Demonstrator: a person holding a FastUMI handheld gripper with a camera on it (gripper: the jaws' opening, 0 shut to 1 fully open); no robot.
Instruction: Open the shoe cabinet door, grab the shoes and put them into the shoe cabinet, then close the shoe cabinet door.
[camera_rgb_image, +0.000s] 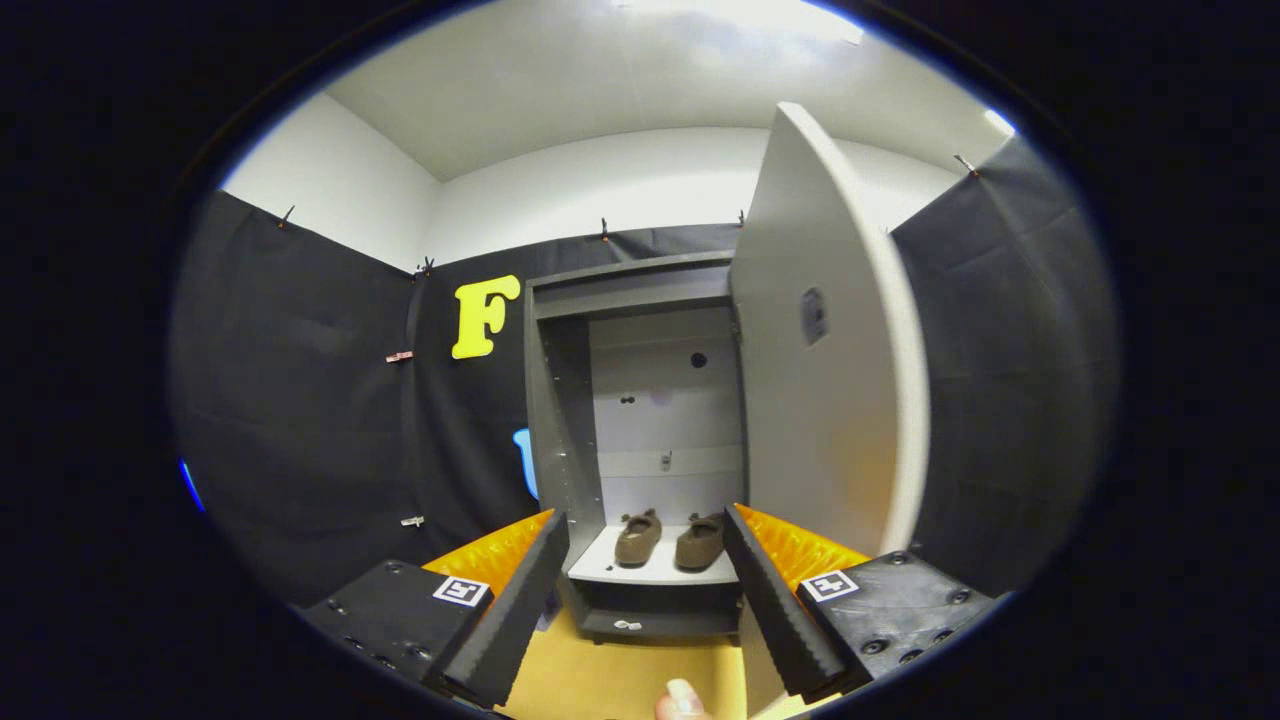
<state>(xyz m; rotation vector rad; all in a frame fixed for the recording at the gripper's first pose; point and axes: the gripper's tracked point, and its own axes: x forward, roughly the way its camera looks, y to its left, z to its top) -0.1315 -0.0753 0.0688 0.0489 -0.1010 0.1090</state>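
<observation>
shoes (668, 538) parked side by side on the lower shelf (655, 572) of the cabinet (560, 400), toward its front edge. gripper (647, 560) spread wide, holding nothing. next up: catch the door (830, 400) (swung fully open) near its free edge, push steadily shut.

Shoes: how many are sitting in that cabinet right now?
2. The left shoe and the right shoe sit side by side on the shoe cabinet shelf, beyond the open gripper. The cabinet door stands open; none seem hidden.
</observation>
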